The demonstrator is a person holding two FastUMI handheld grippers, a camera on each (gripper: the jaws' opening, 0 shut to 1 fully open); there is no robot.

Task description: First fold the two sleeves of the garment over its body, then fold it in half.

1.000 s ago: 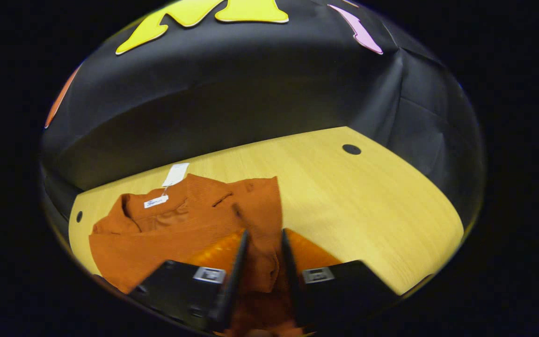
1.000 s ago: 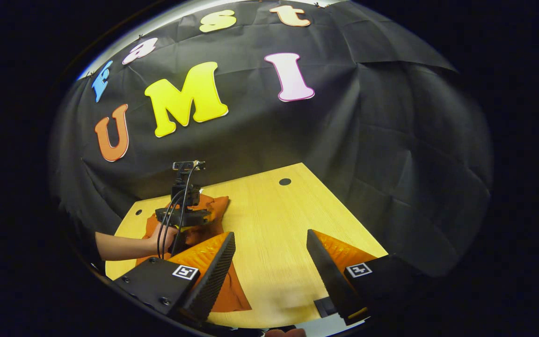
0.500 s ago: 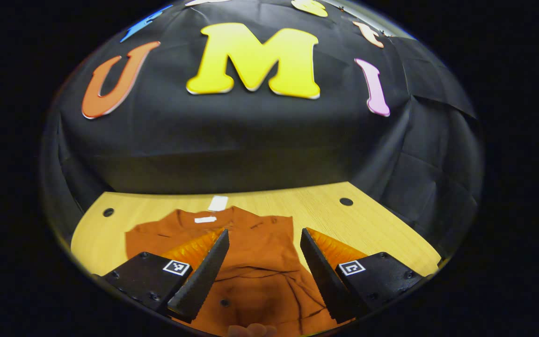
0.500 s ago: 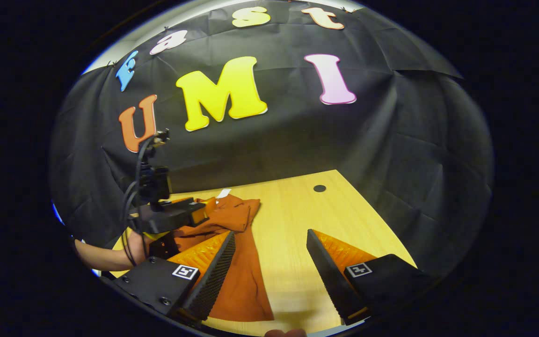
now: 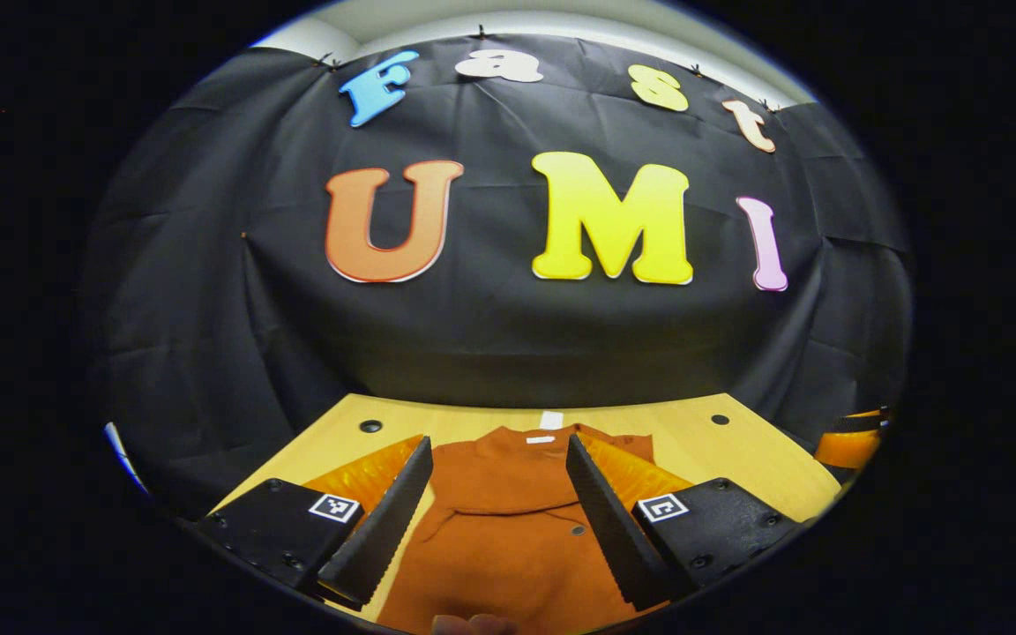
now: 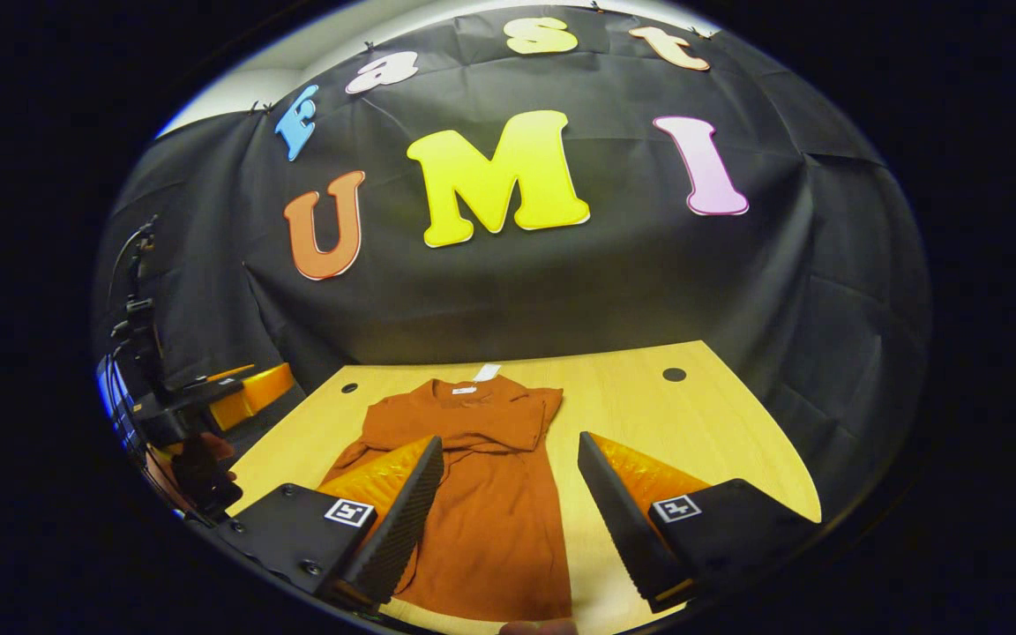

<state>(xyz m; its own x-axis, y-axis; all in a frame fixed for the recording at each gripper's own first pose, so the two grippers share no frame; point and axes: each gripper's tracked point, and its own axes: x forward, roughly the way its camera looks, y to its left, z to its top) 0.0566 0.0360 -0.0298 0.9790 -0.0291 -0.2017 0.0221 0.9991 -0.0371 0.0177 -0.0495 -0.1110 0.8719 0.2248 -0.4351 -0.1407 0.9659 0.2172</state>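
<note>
Garment flat; both grippers wide, empty

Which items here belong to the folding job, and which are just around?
Job:
- orange garment, sleeves folded over its body
- left gripper, open
- right gripper, open

Just around:
- wooden table
- white hang tag at the collar

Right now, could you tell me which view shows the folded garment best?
The right gripper view: the garment lies almost whole on the table, sleeves folded in. The left gripper view shows the garment between its fingers, edges hidden.
</note>
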